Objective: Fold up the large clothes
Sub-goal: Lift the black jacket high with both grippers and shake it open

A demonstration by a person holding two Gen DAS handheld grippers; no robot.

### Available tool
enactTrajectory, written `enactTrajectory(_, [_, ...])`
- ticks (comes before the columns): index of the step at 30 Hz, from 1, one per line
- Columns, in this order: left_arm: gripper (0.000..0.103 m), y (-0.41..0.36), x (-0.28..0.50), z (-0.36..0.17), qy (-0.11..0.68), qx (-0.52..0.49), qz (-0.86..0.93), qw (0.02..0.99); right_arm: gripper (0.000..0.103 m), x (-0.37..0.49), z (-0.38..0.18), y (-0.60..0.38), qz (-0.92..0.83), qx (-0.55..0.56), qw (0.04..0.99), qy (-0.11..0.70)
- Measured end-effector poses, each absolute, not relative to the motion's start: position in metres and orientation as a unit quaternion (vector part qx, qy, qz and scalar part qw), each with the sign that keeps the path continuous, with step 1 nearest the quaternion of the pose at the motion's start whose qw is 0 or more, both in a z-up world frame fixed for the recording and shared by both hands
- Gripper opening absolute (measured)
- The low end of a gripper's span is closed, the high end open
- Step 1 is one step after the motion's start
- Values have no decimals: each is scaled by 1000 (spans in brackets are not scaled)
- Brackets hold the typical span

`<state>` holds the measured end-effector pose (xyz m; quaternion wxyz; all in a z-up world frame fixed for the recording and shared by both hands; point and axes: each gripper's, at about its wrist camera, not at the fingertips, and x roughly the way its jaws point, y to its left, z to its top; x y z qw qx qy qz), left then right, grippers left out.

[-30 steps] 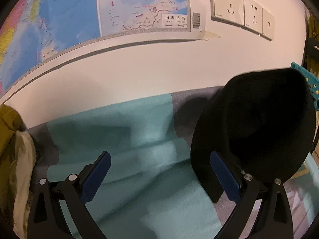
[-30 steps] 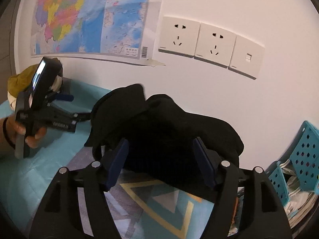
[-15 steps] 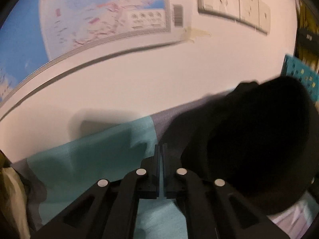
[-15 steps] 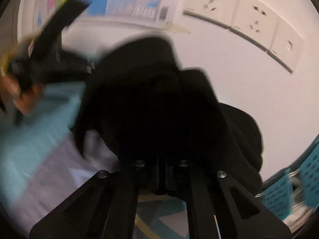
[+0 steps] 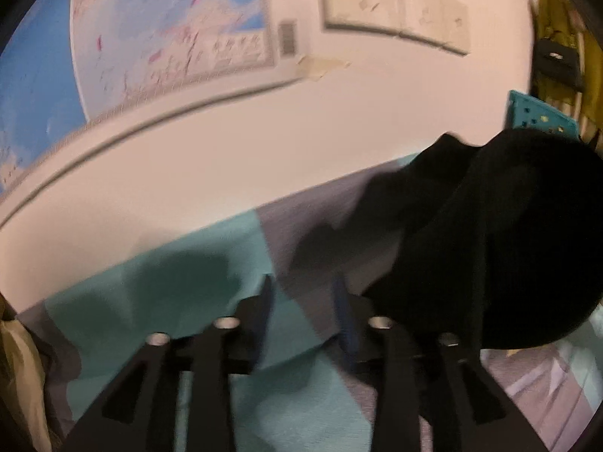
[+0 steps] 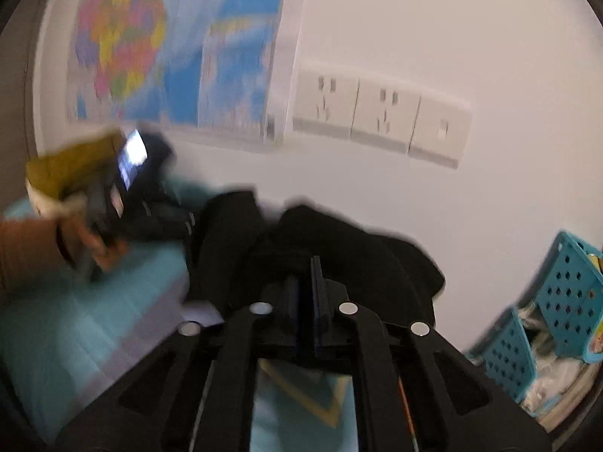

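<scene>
A black garment (image 5: 490, 245) lies heaped on the teal and grey bedcover (image 5: 169, 293), against the white wall. My left gripper (image 5: 303, 301) hovers just left of the heap, its jaws opening about halfway. Only bedcover shows between them. In the right wrist view the same garment (image 6: 339, 248) spreads out just beyond my right gripper (image 6: 307, 290). Those jaws are opening from a narrow slit, and I see no cloth pinched in it. A hand (image 6: 94, 245) holds the left tool at the far left, blurred by motion.
A wall map (image 6: 169, 56) and a row of sockets (image 6: 377, 113) hang above the bed. Teal perforated baskets (image 6: 565, 286) stand at the right. A yellow-olive pile of clothes (image 6: 68, 165) sits at the bed's left end.
Both grippers went from wide open to shut, then began to part again, the left much further. The right gripper drew back from the black garment. The left wrist rolled slightly.
</scene>
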<state>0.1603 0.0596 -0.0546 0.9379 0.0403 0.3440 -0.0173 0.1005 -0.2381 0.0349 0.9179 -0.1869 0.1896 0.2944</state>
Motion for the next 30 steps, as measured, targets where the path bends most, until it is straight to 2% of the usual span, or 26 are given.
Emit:
enactTrajectory(1, [47,59,158,-51,335,44,-16,941,25,95,27,-240,279,-200,919,192])
enactTrajectory(2, [47,61,153,-49,328,44,-25,943,48,93,21,-238,272,-212,919,194])
enactTrajectory(5, [49,65,141,-48,323,42,-24,945,73,82,10,-229,257,-267,915,160])
enactTrajectory(6, [50,68,141,-48,323,43,-25,945,73,81,2,-219,255,-303,905,156])
enactTrajectory(10, [53,66,161,-51,331,44,-16,942,60,83,-15,-204,280,-345,880,171])
enactTrajectory(12, [53,68,160,-47,335,42,-13,941,62,77,-22,-196,277,-381,869,151])
enactTrajectory(15, [56,61,174,-44,337,43,-14,940,62,85,-41,-189,286,-414,846,176])
enactTrajectory(16, [57,62,174,-45,337,41,-14,940,57,91,-45,-188,282,-415,845,185])
enactTrajectory(18, [58,64,172,-46,339,37,-15,940,9,105,-54,-186,285,-414,836,220])
enactTrajectory(19, [58,65,171,-46,339,34,-15,940,4,109,-53,-189,282,-405,840,225])
enactTrajectory(21, [58,65,167,-44,333,35,-19,942,3,114,-30,-200,278,-351,868,216])
enactTrajectory(25, [61,69,161,-39,317,42,-29,947,3,111,67,-250,280,-180,933,134])
enactTrajectory(26, [64,71,159,-36,310,36,-40,949,3,113,85,-257,279,-156,939,122])
enactTrajectory(30, [65,64,151,-27,283,43,-85,954,3,120,133,-271,257,-118,955,88])
